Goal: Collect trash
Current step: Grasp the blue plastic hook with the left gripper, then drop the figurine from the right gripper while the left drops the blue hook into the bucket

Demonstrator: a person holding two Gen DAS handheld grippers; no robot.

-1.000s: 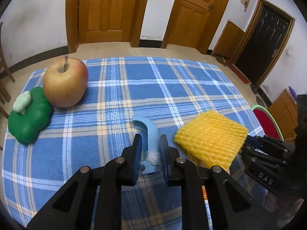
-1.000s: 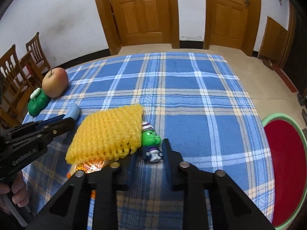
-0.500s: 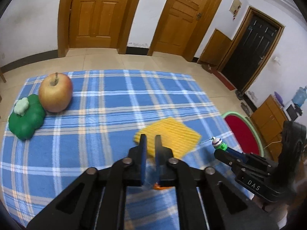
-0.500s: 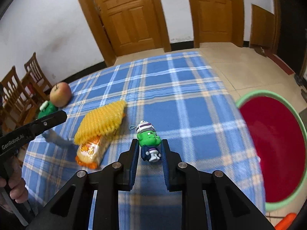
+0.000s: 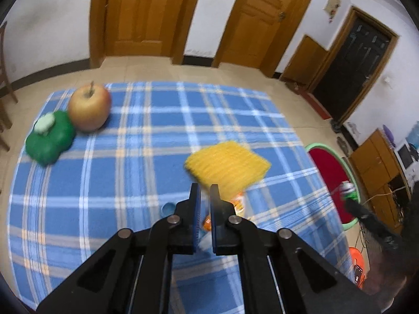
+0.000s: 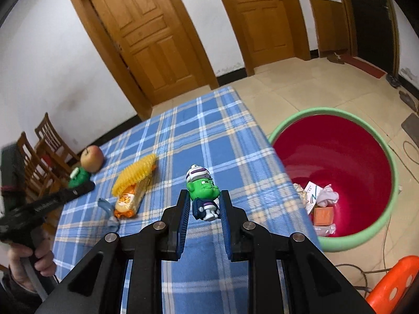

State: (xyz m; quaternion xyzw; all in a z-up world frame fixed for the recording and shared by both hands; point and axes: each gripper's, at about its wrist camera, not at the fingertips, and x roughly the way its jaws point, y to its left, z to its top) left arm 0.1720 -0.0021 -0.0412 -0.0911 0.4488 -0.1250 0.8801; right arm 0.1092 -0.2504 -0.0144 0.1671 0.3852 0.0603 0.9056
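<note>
change: our right gripper [image 6: 203, 205], fingers clamped on green figure [image 6: 203, 195], has swung beside red bin [image 6: 392, 162] | left gripper [image 5: 205, 204] lifted, fingers narrow, holding nothing | meaning: drop seems next

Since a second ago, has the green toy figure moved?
Yes. The green toy figure, clamped in the right gripper, has left the yellow net and moved toward the red bin.
</note>
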